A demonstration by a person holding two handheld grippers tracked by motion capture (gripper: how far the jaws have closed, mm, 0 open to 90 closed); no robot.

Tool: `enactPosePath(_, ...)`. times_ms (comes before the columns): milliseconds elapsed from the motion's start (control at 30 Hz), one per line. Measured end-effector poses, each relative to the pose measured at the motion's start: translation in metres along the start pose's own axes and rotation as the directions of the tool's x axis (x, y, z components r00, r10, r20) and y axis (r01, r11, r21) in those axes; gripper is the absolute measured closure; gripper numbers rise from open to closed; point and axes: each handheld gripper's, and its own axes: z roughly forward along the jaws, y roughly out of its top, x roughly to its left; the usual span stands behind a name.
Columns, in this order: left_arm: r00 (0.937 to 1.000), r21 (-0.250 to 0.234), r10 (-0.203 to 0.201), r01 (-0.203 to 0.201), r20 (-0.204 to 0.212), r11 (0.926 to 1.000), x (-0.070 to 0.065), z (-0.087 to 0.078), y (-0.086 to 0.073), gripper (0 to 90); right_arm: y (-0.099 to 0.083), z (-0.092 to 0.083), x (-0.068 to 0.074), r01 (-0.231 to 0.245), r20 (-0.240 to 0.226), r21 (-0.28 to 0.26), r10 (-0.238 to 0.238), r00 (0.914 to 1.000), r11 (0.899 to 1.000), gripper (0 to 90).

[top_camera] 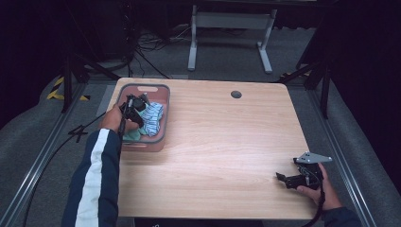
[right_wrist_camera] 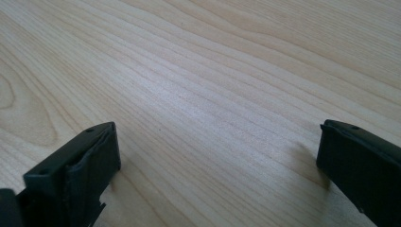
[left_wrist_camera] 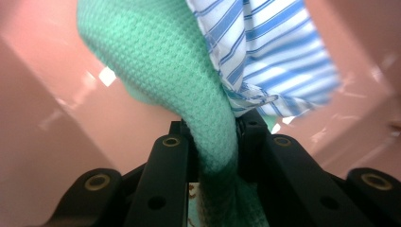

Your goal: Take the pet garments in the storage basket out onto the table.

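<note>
A pink bin (top_camera: pixel 144 85) stands at the table's far left corner. Inside it lie a green waffle-weave cloth (top_camera: pixel 132 135) and a blue-and-white striped cloth (top_camera: pixel 152 118). My left gripper (top_camera: pixel 137 113) reaches down into the bin. In the left gripper view the jaws stand close together, and the left gripper (left_wrist_camera: pixel 210 130) is shut on a fold of the green cloth (left_wrist_camera: pixel 165 61). The striped cloth (left_wrist_camera: pixel 274 52) hangs right beside that fold. Near the table's front right corner my right gripper (top_camera: pixel 287 170) is open. Its jaws (right_wrist_camera: pixel 217 156) stand wide apart over bare wood, with nothing between them.
The wooden table (top_camera: pixel 222 142) has a round cable hole (top_camera: pixel 236 94) near its far edge. The bin's pink walls (left_wrist_camera: pixel 42 94) close in around the left gripper. Beyond the table stand a white frame leg (top_camera: pixel 192 45) and loose cables on grey floor.
</note>
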Motion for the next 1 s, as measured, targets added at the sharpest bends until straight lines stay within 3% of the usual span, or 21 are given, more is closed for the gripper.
enactPosePath(100,0.9996,-0.123,-0.029,0.028,-0.003,0.9920,0.001,-0.022,-0.011,79.0,0.000,0.000,0.000,0.000,0.000,0.000,0.000,1.0000,1.000,0.7)
enactPosePath(167,0.9981,-0.204,-0.062,0.062,0.007,0.9771,0.002,-0.033,-0.018,79.0,0.000,0.000,0.000,-0.001,0.001,0.000,0.001,1.0000,1.000,0.7)
enactPosePath(300,0.9977,-0.267,-0.067,0.062,-0.008,0.9616,0.002,-0.048,-0.027,79.1,0.000,0.000,0.000,-0.001,0.001,0.000,0.001,1.0000,1.000,0.7)
enactPosePath(400,0.9979,-0.344,-0.064,0.056,-0.012,0.9373,-0.003,-0.064,-0.036,79.2,0.000,0.000,0.000,-0.002,0.002,0.000,0.002,1.0000,1.000,0.7)
enactPosePath(500,0.9986,-0.366,-0.036,0.019,-0.039,0.9303,-0.011,-0.075,-0.038,79.2,0.000,0.000,0.000,-0.002,0.001,0.000,0.002,1.0000,1.000,0.7)
enactPosePath(567,0.9989,-0.403,-0.026,0.008,-0.039,0.9152,-0.017,-0.082,-0.039,79.2,0.000,0.000,0.000,-0.002,0.002,0.000,0.002,1.0000,1.000,0.7)
enactPosePath(700,0.9990,-0.480,0.014,-0.033,-0.042,0.8769,-0.037,-0.101,-0.038,79.2,0.000,0.000,0.000,-0.002,0.001,0.000,0.002,1.0000,1.000,0.7)
enactPosePath(800,0.9962,-0.508,0.068,-0.086,-0.055,0.8567,-0.055,-0.113,-0.033,79.3,0.000,0.000,0.000,-0.002,0.002,0.000,0.002,1.0000,1.000,0.7)
enactPosePath(933,0.9876,-0.527,0.147,-0.153,-0.054,0.8361,-0.084,-0.121,-0.023,79.4,0.000,0.000,0.000,-0.002,0.001,0.000,0.002,1.0000,1.000,0.7)
enactPosePath(1000,0.9793,-0.534,0.200,-0.185,-0.031,0.8253,-0.098,-0.124,-0.016,79.4,0.000,0.000,0.000,-0.002,0.001,0.000,0.002,1.0000,1.000,0.7)
